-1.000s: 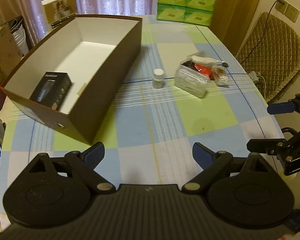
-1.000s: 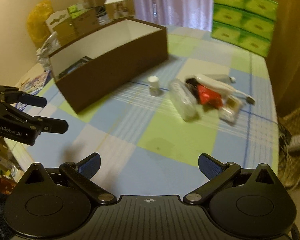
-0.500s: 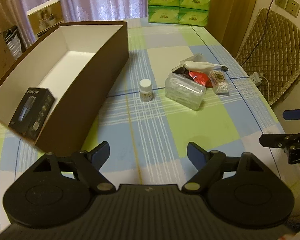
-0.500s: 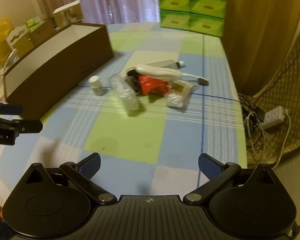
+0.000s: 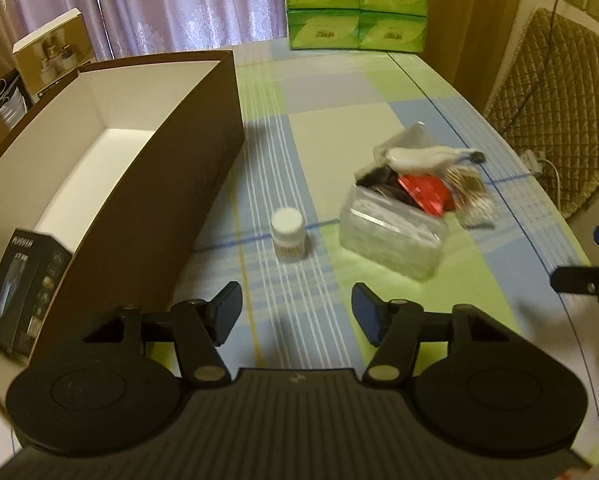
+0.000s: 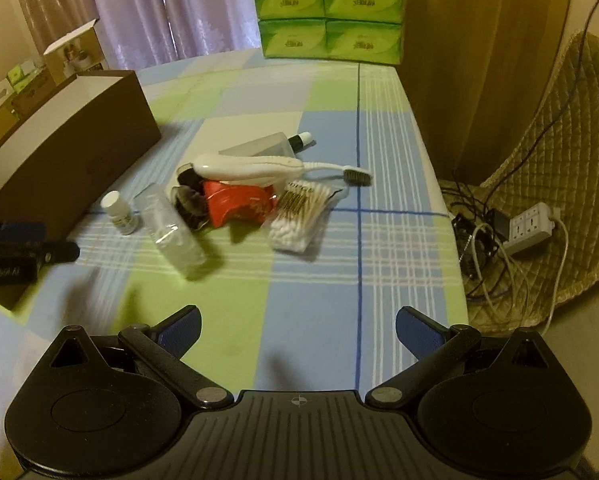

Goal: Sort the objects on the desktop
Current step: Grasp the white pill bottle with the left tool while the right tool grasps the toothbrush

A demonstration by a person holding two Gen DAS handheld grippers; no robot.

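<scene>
Little writing reads cleanly: the black carton (image 5: 17,292) standing inside the brown box (image 5: 147,184) carries pale lettering along its top edge, too blurred to make out, and the label on the small white bottle (image 5: 288,236) and the print on the green tissue packs (image 6: 327,8) are too small to read. The brown box is open-topped with a white lining and sits on the checked table (image 6: 315,272); the white bottle stands upright just beside its long wall, on the side facing the pile. Beyond the bottle, farther from the box, lies a clear plastic case (image 6: 171,232), and against it a heap: a red packet (image 6: 235,202), a dark crumpled thing half hidden under it, a bag of cotton swabs (image 6: 295,220), and a white electric toothbrush (image 6: 259,166) laid across the top over a grey tube (image 6: 267,144) that is mostly covered. The tissue packs are stacked at the table end beyond the box, their upper rows cut off. The left claw (image 5: 297,312) hovers over the table near the box's corner, fingers apart and empty. The right claw (image 6: 297,332) hangs over the table on the far side of the pile from the box, likewise spread wide, holding nothing.
</scene>
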